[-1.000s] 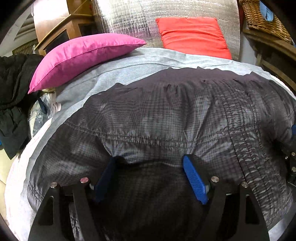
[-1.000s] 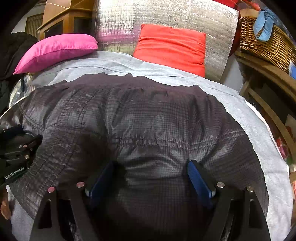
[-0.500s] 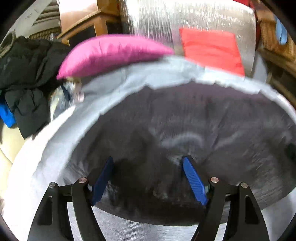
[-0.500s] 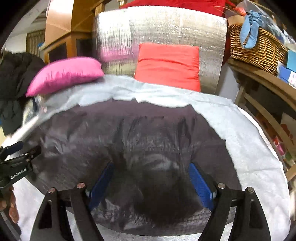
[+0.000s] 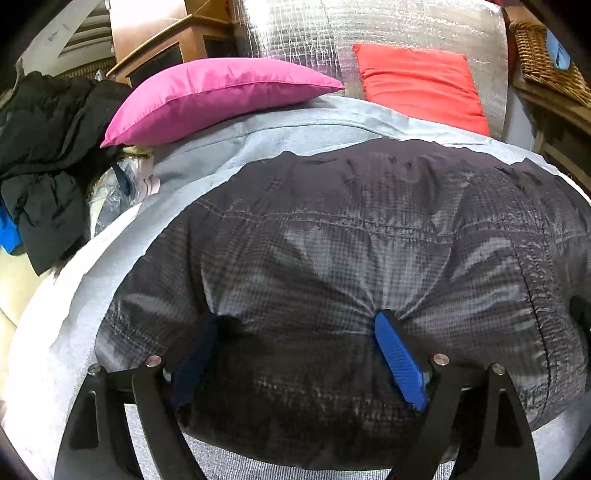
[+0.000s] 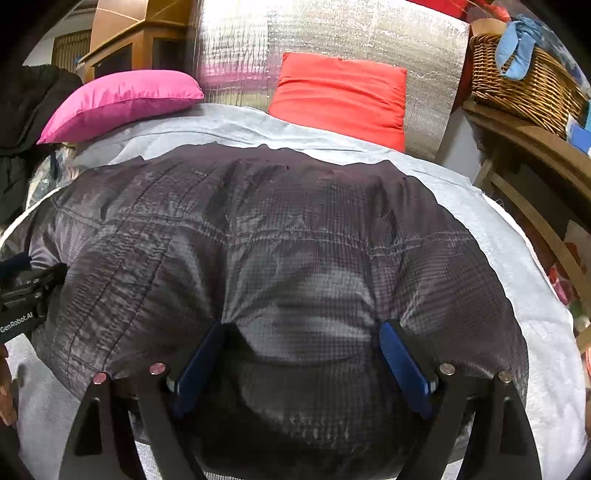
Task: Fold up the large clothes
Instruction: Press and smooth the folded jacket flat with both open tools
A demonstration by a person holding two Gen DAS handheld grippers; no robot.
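Note:
A dark quilted jacket (image 5: 351,229) lies bunched and puffy on the grey sheet (image 5: 280,129) of a bed; the right wrist view shows the same jacket (image 6: 277,221). My left gripper (image 5: 297,317) pokes its blue pads (image 5: 399,358) into the jacket's near edge. Its jaws stand wide and are opening, with a bulge of fabric between them. My right gripper (image 6: 304,325) digs into the near edge further right. Its jaws are also wide and opening over a hump of jacket. The left gripper (image 6: 26,295) shows at the left edge of the right wrist view.
A pink pillow (image 5: 218,96) and a red cushion (image 5: 421,85) lie at the head of the bed against a silver foil panel (image 6: 332,29). A black coat heap (image 5: 40,158) sits off the left side. A wicker basket (image 6: 524,85) stands on wooden shelving at the right.
Both grippers drew back toward the jacket's near edge, so grey sheet now shows under the hem below the pads. The left view swung left and shows more of the black coat heap.

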